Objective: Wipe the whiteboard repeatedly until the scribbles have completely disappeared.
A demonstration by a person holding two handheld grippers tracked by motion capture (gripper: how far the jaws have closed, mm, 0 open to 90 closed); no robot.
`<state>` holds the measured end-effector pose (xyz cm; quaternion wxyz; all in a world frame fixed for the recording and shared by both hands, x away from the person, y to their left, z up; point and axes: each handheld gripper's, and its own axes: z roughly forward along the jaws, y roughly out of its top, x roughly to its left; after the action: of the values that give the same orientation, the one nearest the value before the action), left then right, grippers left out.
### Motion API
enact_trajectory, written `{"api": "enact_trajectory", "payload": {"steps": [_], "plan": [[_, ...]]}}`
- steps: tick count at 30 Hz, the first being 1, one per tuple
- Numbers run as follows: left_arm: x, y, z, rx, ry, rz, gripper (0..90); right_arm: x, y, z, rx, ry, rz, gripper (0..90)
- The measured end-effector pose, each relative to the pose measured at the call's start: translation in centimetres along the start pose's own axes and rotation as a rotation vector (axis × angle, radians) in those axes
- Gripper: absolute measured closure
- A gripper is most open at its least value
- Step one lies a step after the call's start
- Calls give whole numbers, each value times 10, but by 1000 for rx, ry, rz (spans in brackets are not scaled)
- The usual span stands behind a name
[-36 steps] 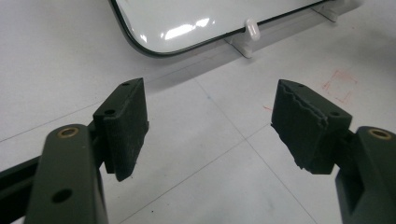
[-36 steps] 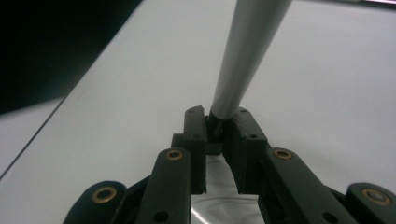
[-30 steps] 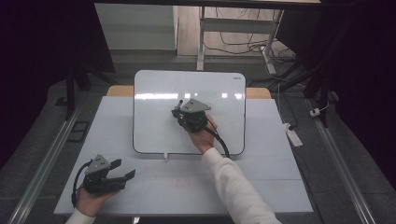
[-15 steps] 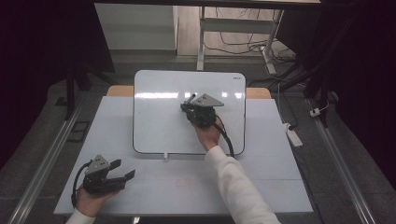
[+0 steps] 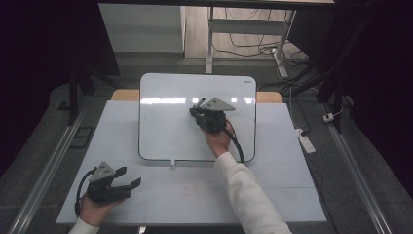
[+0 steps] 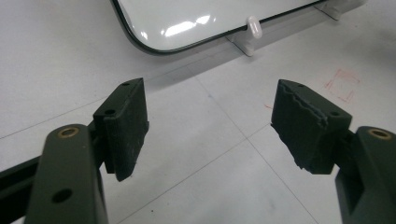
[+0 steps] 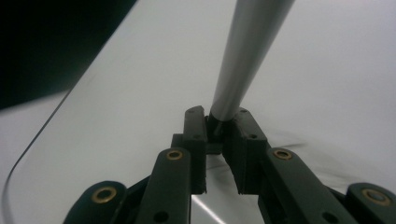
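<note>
A white-surfaced whiteboard [image 5: 165,122] lies at the back middle of the white table [image 5: 195,200]. My right gripper [image 5: 198,108] hovers over the board's centre, shut on a grey marker [image 5: 201,102] that juts from its jaws. In the right gripper view the marker [image 7: 243,51] rises between the closed jaws of the right gripper [image 7: 217,122], above the board [image 7: 140,93]. My left gripper [image 5: 129,176] rests at the table's front left, open and holding nothing. In its own view the left gripper [image 6: 208,107] points at bare table, with the board's near edge [image 6: 187,18] ahead.
A small white clip [image 6: 252,25] sits on the board's near edge. Faint red marks [image 6: 343,84] are on the table to the right of it. A power strip [image 5: 303,139] lies on the floor at the right. A metal rail [image 5: 44,175] runs along the table's left.
My right gripper with the marker has shifted a little to the right over the board. The left gripper has stayed where it was.
</note>
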<state>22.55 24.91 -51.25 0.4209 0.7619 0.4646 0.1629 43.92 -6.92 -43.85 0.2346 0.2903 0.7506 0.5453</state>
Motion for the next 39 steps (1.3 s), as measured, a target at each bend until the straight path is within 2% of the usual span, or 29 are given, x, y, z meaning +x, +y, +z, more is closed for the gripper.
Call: {"api": "enact_trajectory", "payload": {"steps": [1, 2, 3, 4, 6, 7, 8, 10, 11, 14, 15, 16, 17, 19, 21, 22, 23, 24, 25, 26, 27, 30, 31, 33, 34, 35, 36, 38, 39], "plan": [[0, 0, 0, -1, -1, 0, 281, 0, 0, 0, 0, 0, 0, 778], [0, 0, 0, -1, 0, 0, 280, 11, -2, 2, 29, 16, -43, 778], [1, 0, 1, 0, 0, -2, 280, 11, -2, 2, 29, 16, -43, 778], [1, 1, 2, 4, -2, -1, 281, 24, -4, 5, 72, 55, -129, 778], [1, 0, 2, 7, -5, -1, 281, 23, -3, 6, 77, 51, -149, 778], [0, 0, 2, 4, -3, -2, 281, 9, 3, 3, 32, 9, -77, 778], [0, 0, 1, 5, -2, 1, 281, 2, 4, 2, 8, -14, -37, 778], [0, 0, 0, -1, -2, 0, 281, 1, 4, 2, 2, -14, -14, 778], [0, 0, 0, -2, -2, -1, 281, 6, 2, 3, 10, -16, -31, 778], [1, 1, 2, 5, -3, -2, 281, 32, -7, 11, 69, 86, -99, 778], [1, 1, 2, 6, -4, -2, 281, 35, -8, 12, 79, 80, -138, 778], [0, 0, 2, 4, -5, 0, 281, 32, -6, 11, 76, 75, -144, 778], [0, 0, 1, 4, -4, 1, 281, 23, -3, 9, 52, 46, -106, 778], [0, 0, -1, -3, -2, -1, 281, 1, 2, -3, 2, -52, -27, 778], [1, 0, 0, -3, -3, -3, 281, 2, -1, -5, 1, -44, -14, 778], [1, 1, 1, 0, -3, -2, 281, 8, -4, -5, 19, -19, -31, 778], [1, 1, 2, 3, -4, -2, 281, 17, -9, -4, 47, 15, -72, 778], [1, 1, 3, 5, -7, -1, 281, 23, -13, -3, 66, 31, -121, 778], [1, 1, 3, 7, -8, 0, 281, 23, -14, -5, 67, 30, -146, 778], [0, 1, 3, 5, -4, -1, 281, 17, -13, -7, 54, 23, -118, 779], [-1, 0, 2, 4, -5, -1, 281, -2, -8, -14, -3, -62, -41, 779], [-1, 1, 1, -2, -4, -2, 281, -4, -8, -15, -12, -73, -8, 778], [-1, 1, 2, -1, -3, -4, 281, 3, -11, -13, 0, -54, -29, 779], [-1, 2, 3, 5, -3, -2, 281, 23, -16, -6, 52, 22, -119, 778], [0, 1, 3, 7, -4, -2, 281, 27, -17, -5, 64, 20, -169, 778], [0, 1, 3, 7, -3, -3, 280, 22, -14, -5, 62, 25, -165, 778], [0, 0, 2, 5, -2, -5, 281, 12, -10, -7, 39, -2, -115, 778], [0, 0, 1, 0, -3, -8, 281, -17, 4, -13, -17, -97, -17, 778], [0, 0, 1, -1, -3, -9, 281, -17, 6, -12, -18, -103, -9, 778]]}}
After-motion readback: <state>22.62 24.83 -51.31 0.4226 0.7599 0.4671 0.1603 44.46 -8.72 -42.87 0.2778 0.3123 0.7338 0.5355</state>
